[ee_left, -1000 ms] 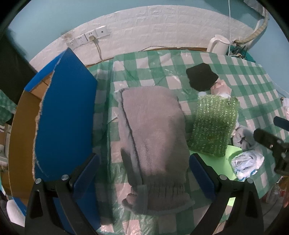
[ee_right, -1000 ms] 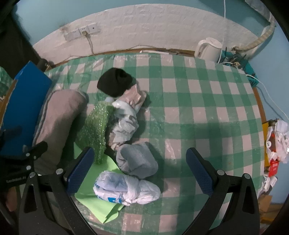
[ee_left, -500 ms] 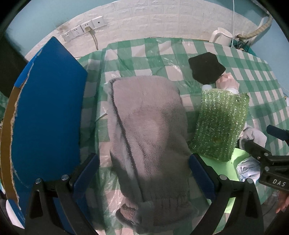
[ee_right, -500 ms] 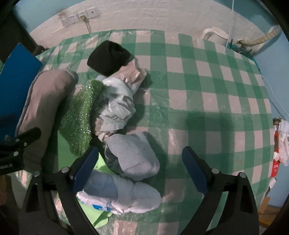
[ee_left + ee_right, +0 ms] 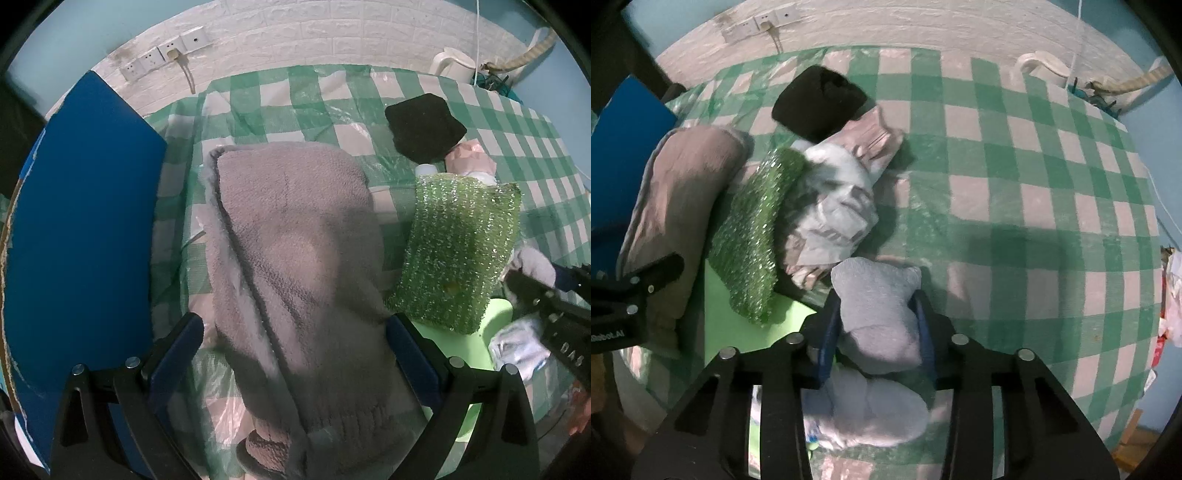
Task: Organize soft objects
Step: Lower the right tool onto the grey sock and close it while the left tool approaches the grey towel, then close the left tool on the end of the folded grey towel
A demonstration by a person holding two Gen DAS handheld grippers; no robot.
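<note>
My right gripper [image 5: 877,325] is shut on a grey rolled cloth [image 5: 877,314] above a pale blue-white bundle [image 5: 871,410]. My left gripper [image 5: 293,343] is open, its fingers on either side of a long grey fleece garment [image 5: 295,251] lying on the checked tablecloth [image 5: 280,103]. A sparkly green pad [image 5: 458,254] lies to the right of the fleece, on a light green sheet [image 5: 469,343]. A black cloth [image 5: 424,125] and a pink bundle [image 5: 469,162] lie further back. The fleece [image 5: 676,206], pad [image 5: 753,229], black cloth [image 5: 820,103] and a white crumpled bundle [image 5: 838,214] also show in the right wrist view.
A blue cardboard box flap [image 5: 77,229] stands at the table's left. A white kettle [image 5: 452,62] and cables sit at the back right by the brick wall. Wall sockets [image 5: 166,55] are at the back left. The right gripper's body [image 5: 554,314] shows at the right edge.
My right gripper moved down and forward and closed on the grey rolled cloth. My left gripper moved lower and closer over the grey fleece, staying open.
</note>
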